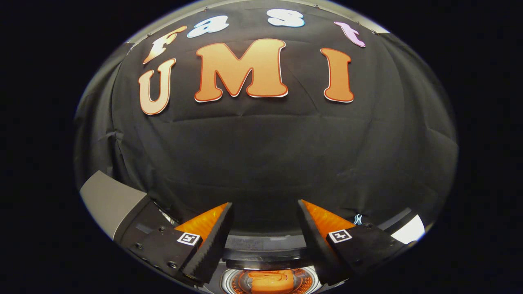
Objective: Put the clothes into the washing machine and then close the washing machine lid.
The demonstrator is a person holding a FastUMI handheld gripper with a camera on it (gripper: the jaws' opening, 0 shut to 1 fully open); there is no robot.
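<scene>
My gripper [265, 208] is open, its two orange fingers with black ribbed pads [212, 241] spread wide and nothing between them. It is raised and faces the black cloth wall. Below the fingers I look down into the washing machine's round drum [233, 281], and an orange piece of clothing [271, 281] lies inside it. The machine's dark back panel [261, 245] runs across between the fingers, just above the drum opening.
A grey slanted panel [108, 202], probably the raised lid or part of the washer's top, stands to the left of the left finger. A bright white patch [408, 230] shows beyond the right finger.
</scene>
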